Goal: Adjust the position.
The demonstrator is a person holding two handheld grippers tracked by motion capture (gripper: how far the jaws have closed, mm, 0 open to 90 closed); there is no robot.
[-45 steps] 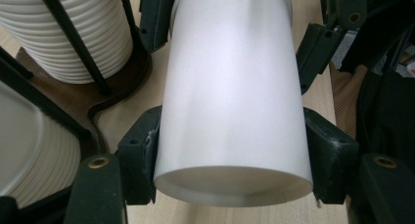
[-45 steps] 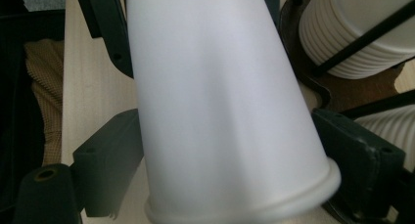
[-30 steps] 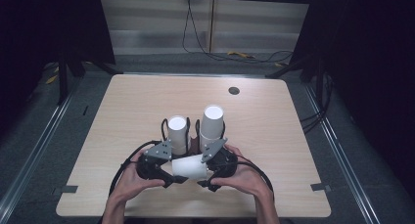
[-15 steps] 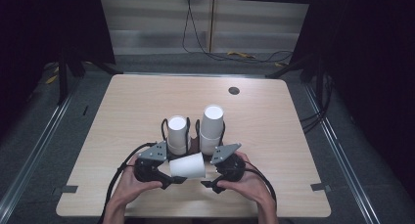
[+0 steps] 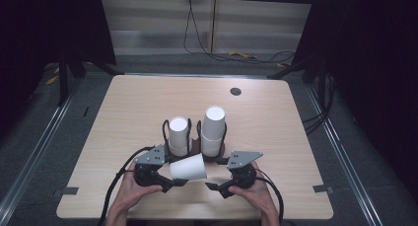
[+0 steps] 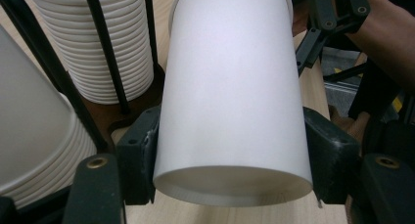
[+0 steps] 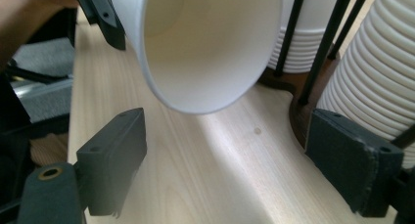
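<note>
A single white paper cup (image 5: 189, 168) lies on its side above the table's front middle. My left gripper (image 5: 171, 176) is shut on its body near the closed end, one pad on each side (image 6: 139, 158). In the left gripper view the cup (image 6: 230, 97) points away, towards the other hand. My right gripper (image 5: 213, 174) stands open just right of the cup's mouth, apart from it. In the right gripper view the cup's open mouth (image 7: 205, 43) hangs above and beyond my open right gripper (image 7: 235, 155), over bare wood.
Two stacks of white cups (image 5: 178, 134) (image 5: 213, 130) stand in a black wire holder (image 5: 197, 148) right behind the grippers. The right stack is taller. A round cable hole (image 5: 235, 92) sits at the table's far right. Wide wooden surface (image 5: 128, 107) spreads around the holder.
The right gripper has drawn back to the right, off the cup's mouth, and stands open. The left gripper keeps the cup and has shifted slightly towards the front edge.
</note>
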